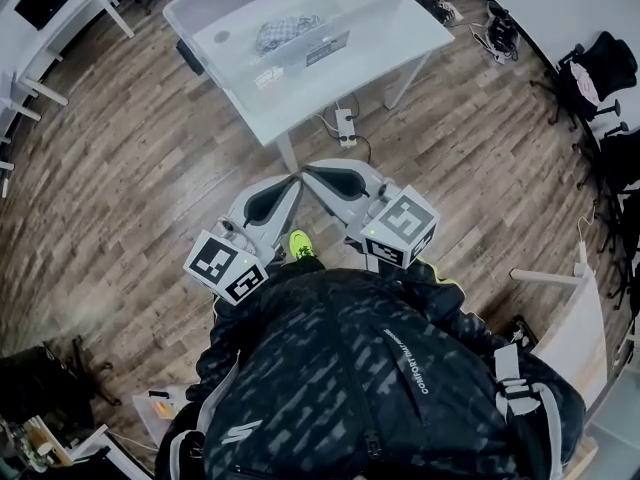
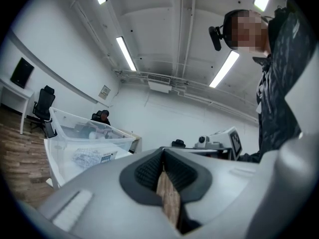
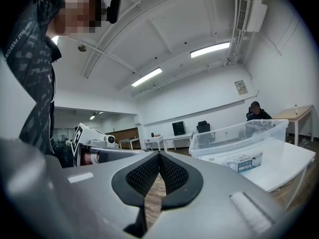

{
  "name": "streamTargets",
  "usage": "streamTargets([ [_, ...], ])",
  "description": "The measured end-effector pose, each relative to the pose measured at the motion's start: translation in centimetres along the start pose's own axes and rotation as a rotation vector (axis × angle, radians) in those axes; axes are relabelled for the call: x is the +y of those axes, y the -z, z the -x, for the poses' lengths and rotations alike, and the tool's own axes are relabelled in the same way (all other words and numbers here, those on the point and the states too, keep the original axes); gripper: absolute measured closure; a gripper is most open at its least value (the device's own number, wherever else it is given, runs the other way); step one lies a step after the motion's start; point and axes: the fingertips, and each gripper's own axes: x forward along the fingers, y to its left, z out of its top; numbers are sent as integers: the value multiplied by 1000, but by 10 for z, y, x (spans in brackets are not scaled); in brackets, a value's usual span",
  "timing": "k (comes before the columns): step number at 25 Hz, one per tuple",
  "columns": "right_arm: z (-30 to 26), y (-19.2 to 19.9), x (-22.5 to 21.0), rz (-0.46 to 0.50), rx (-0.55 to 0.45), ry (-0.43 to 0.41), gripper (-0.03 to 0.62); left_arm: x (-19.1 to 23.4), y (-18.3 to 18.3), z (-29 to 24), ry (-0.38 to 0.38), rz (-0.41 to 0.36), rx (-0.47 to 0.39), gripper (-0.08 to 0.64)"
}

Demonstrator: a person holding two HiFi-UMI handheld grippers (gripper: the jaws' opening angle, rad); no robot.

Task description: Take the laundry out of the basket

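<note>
the person's dark jacket [image 1: 370, 368] fills the near foreground, with both tools held out level ahead. the likely trouble: the clear basket [image 1: 300, 63] on the tabletop [image 1: 410, 33] is well apart, and a low reach could knock or shove its tall wall. the laundry [image 1: 285, 33] lies inside it, untouched. the left gripper [image 1: 297, 178] and right gripper [image 1: 308, 170] have their jaws closed together, holding nothing.
</note>
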Motion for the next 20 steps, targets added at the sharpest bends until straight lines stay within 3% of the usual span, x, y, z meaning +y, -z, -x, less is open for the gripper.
streamTargets([
  [9, -58, -8, -34, 36, 17, 46, 594, 70, -17, -4, 20, 0, -27, 548],
  [20, -93, -23, -62, 75, 35, 35, 592, 111, -40, -15, -5, -18, -71, 548],
])
